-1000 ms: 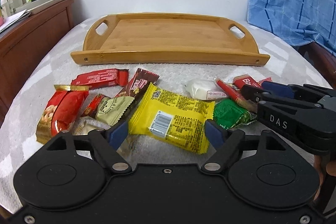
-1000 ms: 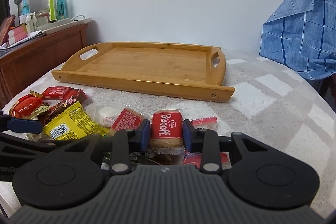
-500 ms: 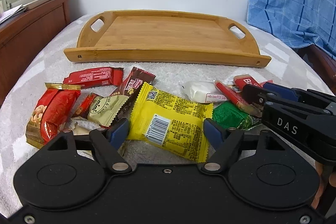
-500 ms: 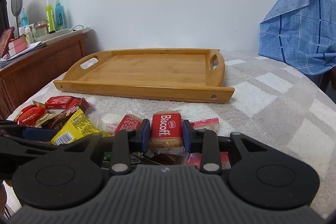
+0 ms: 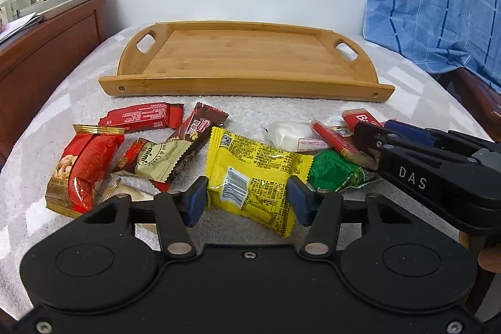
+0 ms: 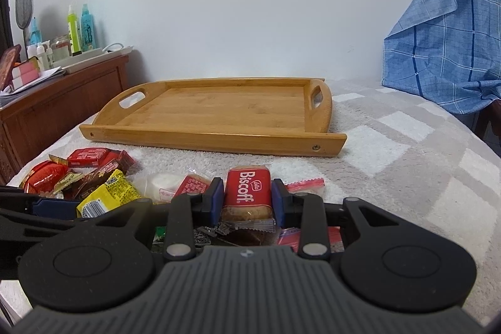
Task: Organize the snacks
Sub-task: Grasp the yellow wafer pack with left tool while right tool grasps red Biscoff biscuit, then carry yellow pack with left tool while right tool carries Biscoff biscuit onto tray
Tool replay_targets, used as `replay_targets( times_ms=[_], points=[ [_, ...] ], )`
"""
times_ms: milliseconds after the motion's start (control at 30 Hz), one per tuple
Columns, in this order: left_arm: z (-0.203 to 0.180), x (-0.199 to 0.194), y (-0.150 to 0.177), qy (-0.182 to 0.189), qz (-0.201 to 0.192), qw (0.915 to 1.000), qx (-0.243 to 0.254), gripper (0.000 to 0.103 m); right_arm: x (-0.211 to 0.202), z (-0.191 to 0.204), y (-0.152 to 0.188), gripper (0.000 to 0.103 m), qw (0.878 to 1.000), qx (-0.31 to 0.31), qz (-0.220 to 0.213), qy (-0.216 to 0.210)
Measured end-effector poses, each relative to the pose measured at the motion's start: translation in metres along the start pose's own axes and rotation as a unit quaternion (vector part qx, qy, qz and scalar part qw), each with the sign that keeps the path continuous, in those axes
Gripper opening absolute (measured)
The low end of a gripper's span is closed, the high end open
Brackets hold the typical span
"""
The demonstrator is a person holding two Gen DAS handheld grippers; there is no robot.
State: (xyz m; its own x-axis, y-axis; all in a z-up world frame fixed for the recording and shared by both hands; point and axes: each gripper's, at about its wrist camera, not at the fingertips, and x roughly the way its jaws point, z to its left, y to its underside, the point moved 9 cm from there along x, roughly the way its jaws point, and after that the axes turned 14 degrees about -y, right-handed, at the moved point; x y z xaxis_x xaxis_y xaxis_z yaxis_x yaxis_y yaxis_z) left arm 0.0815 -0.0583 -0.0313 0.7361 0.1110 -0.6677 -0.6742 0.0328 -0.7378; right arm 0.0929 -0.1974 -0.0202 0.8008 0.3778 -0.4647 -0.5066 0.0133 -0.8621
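Observation:
Loose snacks lie on a grey-and-white checked blanket in front of an empty bamboo tray. My left gripper sits low over a yellow packet. Its jaws are closing, and the blue pads stand at the packet's two side edges. The packet still lies flat and unsqueezed. My right gripper is shut on a red Biscoff biscuit packet, just right of the yellow packet.
Around the yellow packet lie red bars, a red nut pack, a beige-and-brown bar, a green packet and a white sweet. A wooden cabinet with bottles stands left. A blue checked cloth hangs right.
The left gripper's jaws have narrowed from wide open to the edges of the yellow packet. The right gripper has stayed shut on the Biscoff packet in the same place.

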Motion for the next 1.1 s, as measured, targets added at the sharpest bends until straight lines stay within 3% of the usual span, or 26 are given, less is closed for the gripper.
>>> replay_targets(
  times_ms=[167,1100],
  points=[
    [0.001,-0.006,-0.001,0.002,-0.002,1.0,-0.001,0.043,-0.004,-0.002,-0.001,0.038,1.0,0.005,-0.007,0.003],
    [0.009,-0.029,-0.03,0.008,-0.041,0.9988,-0.026,0.043,-0.014,-0.01,-0.008,0.038,0.999,0.028,-0.039,0.007]
  ],
)
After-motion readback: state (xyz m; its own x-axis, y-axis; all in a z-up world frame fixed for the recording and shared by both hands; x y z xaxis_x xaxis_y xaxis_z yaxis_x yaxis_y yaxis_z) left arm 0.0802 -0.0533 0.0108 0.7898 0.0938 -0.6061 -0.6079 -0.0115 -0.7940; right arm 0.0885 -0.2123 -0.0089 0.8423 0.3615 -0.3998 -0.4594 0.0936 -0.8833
